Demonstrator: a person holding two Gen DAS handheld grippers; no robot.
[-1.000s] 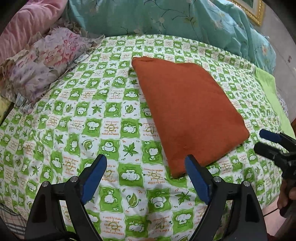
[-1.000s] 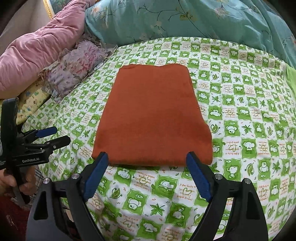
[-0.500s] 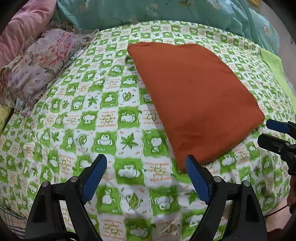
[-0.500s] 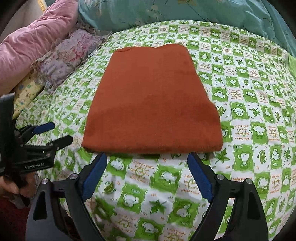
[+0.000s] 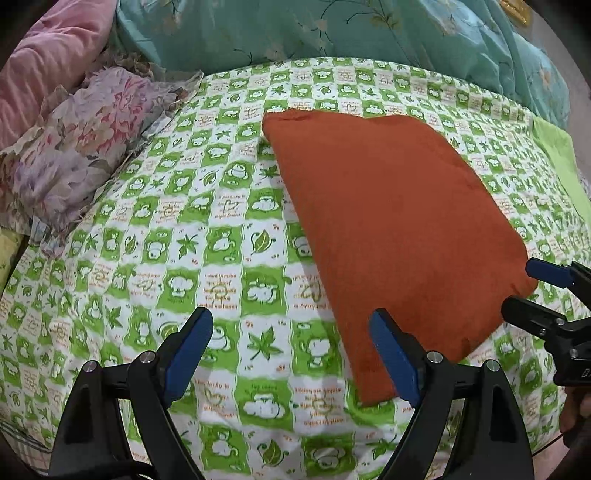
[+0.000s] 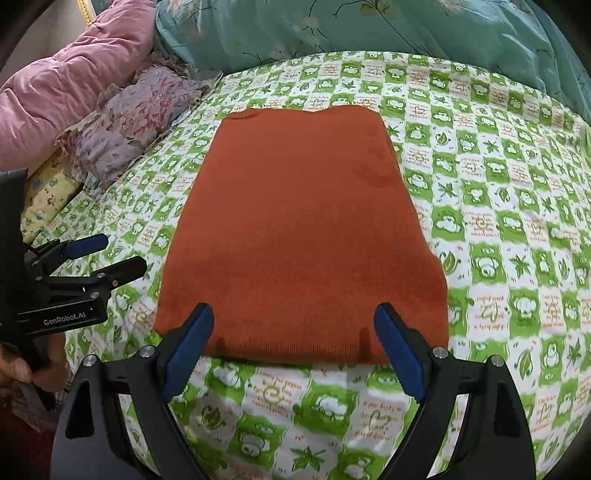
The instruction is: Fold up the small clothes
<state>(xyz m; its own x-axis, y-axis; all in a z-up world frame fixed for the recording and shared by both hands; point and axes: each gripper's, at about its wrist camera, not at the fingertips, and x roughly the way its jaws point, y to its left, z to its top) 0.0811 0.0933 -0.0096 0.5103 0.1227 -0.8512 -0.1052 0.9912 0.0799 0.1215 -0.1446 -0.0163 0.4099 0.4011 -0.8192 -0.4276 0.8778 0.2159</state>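
So a rust-orange folded garment (image 6: 303, 236) is laid flat on the bed (image 6: 498, 229), on the green-and-white cartoon-print sheet, roughly mid-bed. It's been folded into a neat rectangle, with the near edge seen right at the camera end in the right wrist view.

The right gripper (image 6: 293, 332) is held just over that near edge, jaws spread wide, nothing pinched. Whether the tips are touching the fabric can't really be told.

The left gripper (image 5: 291, 339) is parked over bare sheet beside the garment's near left corner, jaws spread too, nothing gripped. Its right fingertip (image 5: 384, 332) is seen overlapping the corner of the cloth.

A floral pillow (image 5: 81, 147), a pink quilt (image 6: 62, 88) and a teal quilt (image 5: 332, 33) are piled at the far end.
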